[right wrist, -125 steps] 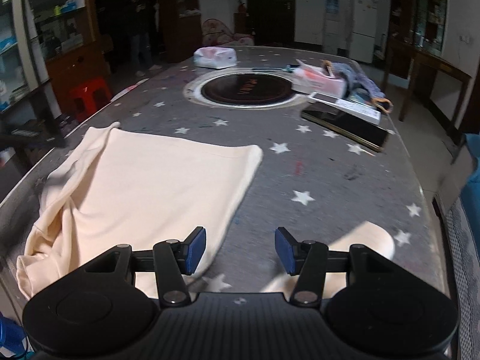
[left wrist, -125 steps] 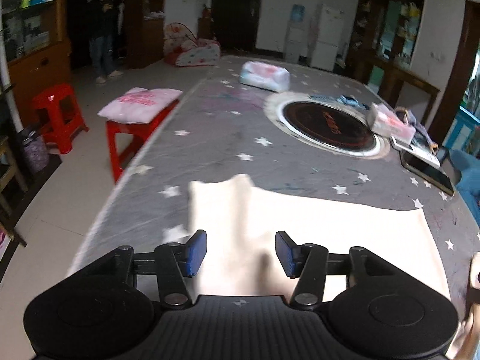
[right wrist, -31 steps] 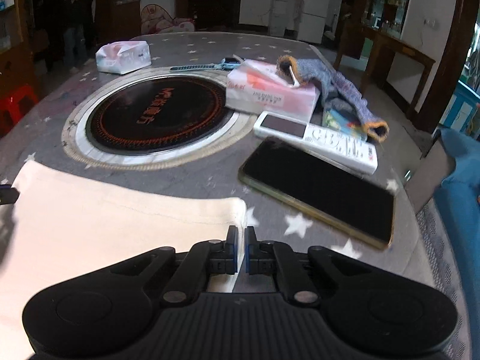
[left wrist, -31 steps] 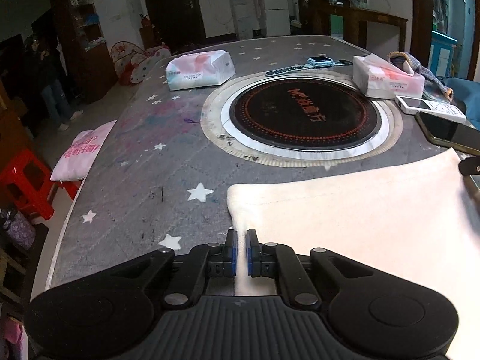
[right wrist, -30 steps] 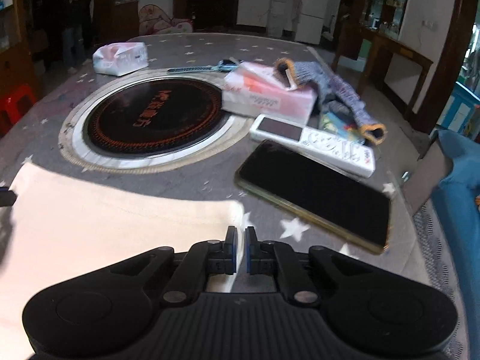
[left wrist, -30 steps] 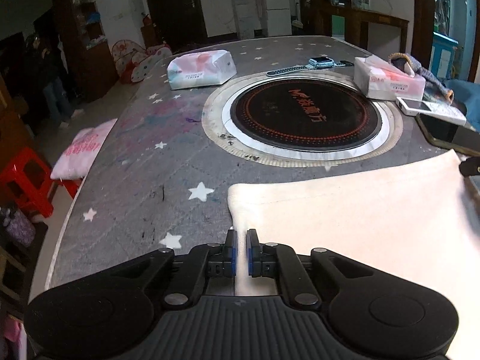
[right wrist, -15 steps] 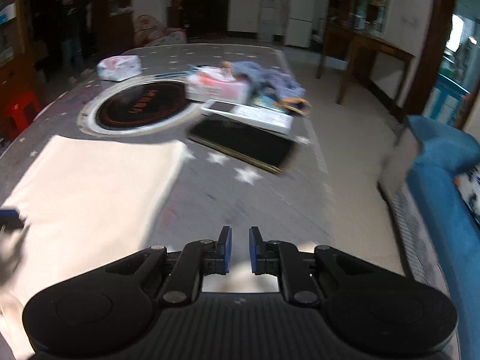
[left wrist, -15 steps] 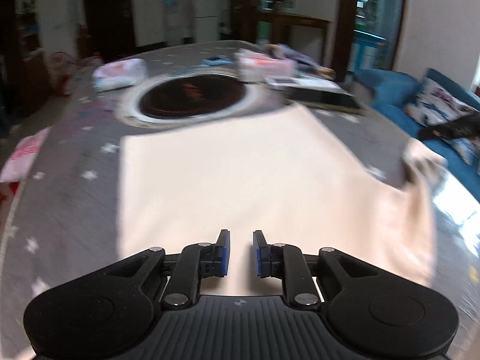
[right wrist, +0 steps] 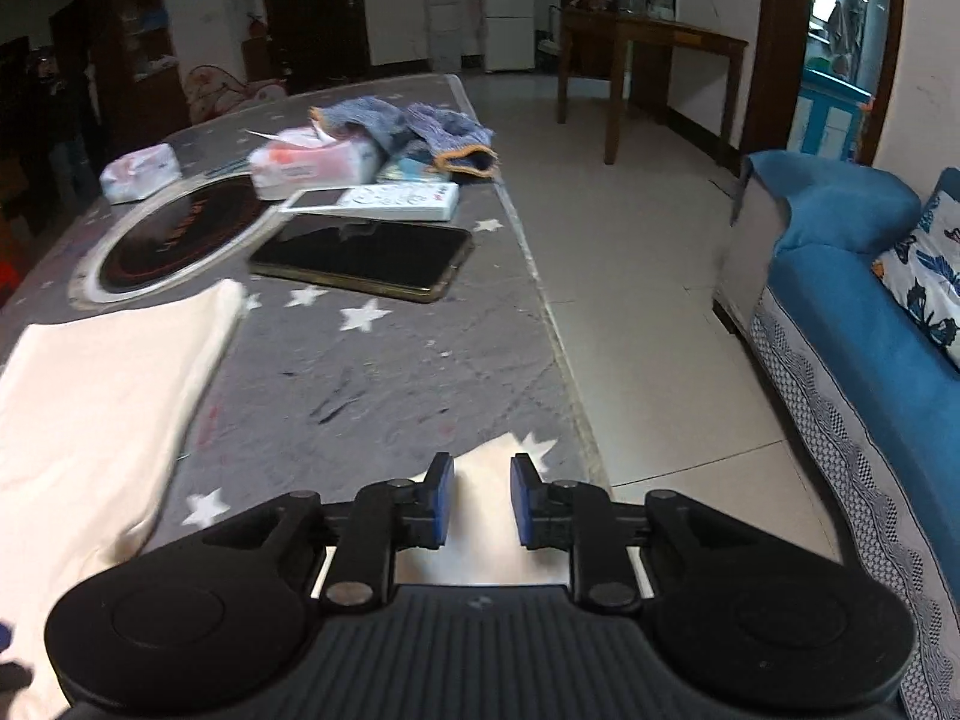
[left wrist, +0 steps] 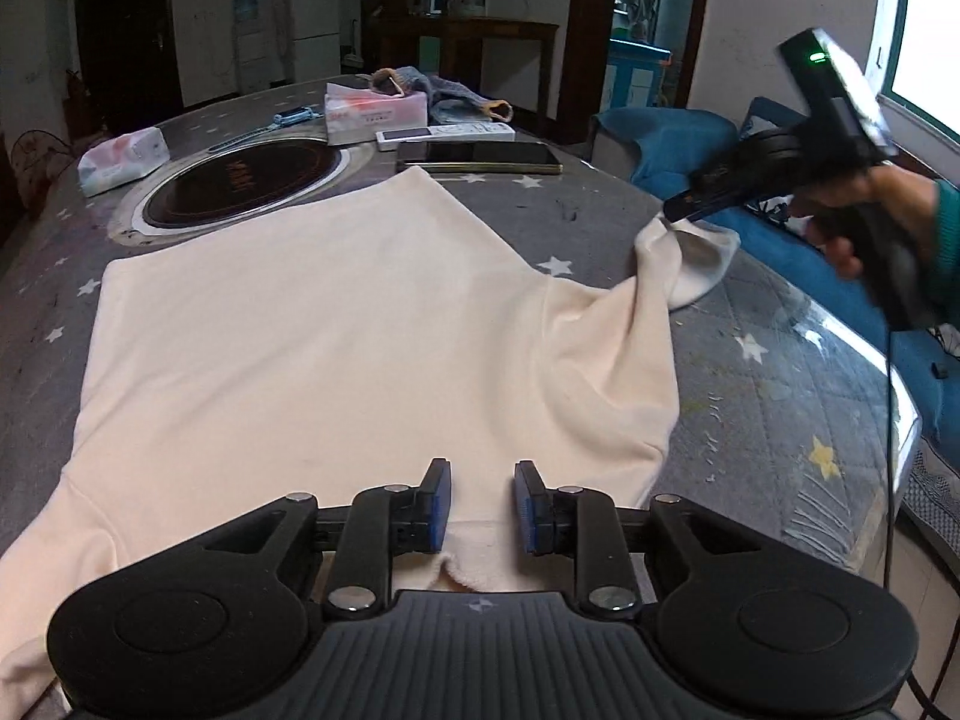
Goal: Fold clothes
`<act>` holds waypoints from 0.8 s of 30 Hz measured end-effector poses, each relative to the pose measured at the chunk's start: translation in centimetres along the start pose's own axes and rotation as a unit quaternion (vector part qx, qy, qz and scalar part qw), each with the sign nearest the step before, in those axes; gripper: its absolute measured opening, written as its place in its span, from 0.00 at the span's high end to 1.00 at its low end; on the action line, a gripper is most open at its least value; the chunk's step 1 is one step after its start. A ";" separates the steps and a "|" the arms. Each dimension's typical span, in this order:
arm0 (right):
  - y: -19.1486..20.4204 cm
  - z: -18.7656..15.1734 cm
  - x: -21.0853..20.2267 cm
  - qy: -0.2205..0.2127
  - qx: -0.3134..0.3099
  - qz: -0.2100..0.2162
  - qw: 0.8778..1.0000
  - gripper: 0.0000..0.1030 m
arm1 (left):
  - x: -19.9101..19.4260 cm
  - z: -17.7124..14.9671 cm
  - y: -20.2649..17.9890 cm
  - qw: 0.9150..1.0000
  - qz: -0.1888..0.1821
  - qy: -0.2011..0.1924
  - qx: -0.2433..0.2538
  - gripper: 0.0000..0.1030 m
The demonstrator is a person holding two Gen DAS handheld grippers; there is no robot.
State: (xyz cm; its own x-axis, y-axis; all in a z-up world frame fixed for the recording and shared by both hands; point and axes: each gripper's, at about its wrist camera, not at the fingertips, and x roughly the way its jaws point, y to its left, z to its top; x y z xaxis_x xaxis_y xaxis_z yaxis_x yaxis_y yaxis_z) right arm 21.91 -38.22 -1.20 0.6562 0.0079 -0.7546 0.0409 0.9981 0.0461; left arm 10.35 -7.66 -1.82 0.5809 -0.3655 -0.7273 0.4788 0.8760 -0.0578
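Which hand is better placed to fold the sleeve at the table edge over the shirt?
Right. Its tongs stand open around the end of the sleeve. The left tongs hover open over the collar, away from that sleeve.

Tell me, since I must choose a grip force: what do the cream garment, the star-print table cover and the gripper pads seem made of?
Cream garment: apparently soft matte knit, perhaps cotton jersey; it drapes in smooth folds near the sleeve.
Star-print table cover: looks like quilted fabric under a glossy clear sheet, given the stitching and glare at its edge; uncertain.
Pads of the left gripper: blue, matte, probably rubber or foam.
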 end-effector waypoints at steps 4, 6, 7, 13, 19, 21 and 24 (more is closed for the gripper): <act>-0.2 0.2 1.3 0.000 -0.002 -0.008 1.000 0.82 | -0.1 -0.4 -0.4 1.000 -0.004 -0.004 0.011 0.70; -0.2 0.5 1.5 -0.004 -0.001 -0.009 1.000 0.98 | -0.2 -0.5 -0.8 1.000 -0.004 -0.006 0.014 0.67; -0.2 0.7 1.4 -0.008 -0.003 -0.010 1.000 0.98 | -0.1 -0.5 -0.8 1.000 -0.006 -0.006 0.015 0.66; 0.0 3.0 -1.3 -0.064 0.003 0.012 0.998 1.00 | -0.1 -0.5 -1.1 1.000 -0.007 -0.006 0.019 0.62; 1.0 3.6 -2.1 -0.030 -0.031 0.014 0.999 0.81 | 0.0 -0.6 -1.4 1.000 -0.007 -0.007 0.023 0.59; 1.4 2.9 -1.0 -0.012 -0.049 -0.006 0.999 0.79 | -0.1 -0.5 -1.4 1.000 -0.008 -0.007 0.023 0.58; 0.8 2.4 0.8 0.014 -0.038 -0.002 0.999 0.79 | -0.1 -0.3 -1.3 1.000 -0.013 -0.004 0.018 0.58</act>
State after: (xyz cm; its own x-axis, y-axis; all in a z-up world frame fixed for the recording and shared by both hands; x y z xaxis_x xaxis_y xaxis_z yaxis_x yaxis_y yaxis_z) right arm 24.26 -37.53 -0.24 0.6349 0.0036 -0.7726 -0.0146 0.9999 -0.0073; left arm 9.50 -8.66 -1.91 0.5731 -0.3900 -0.7208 0.5172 0.8543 -0.0510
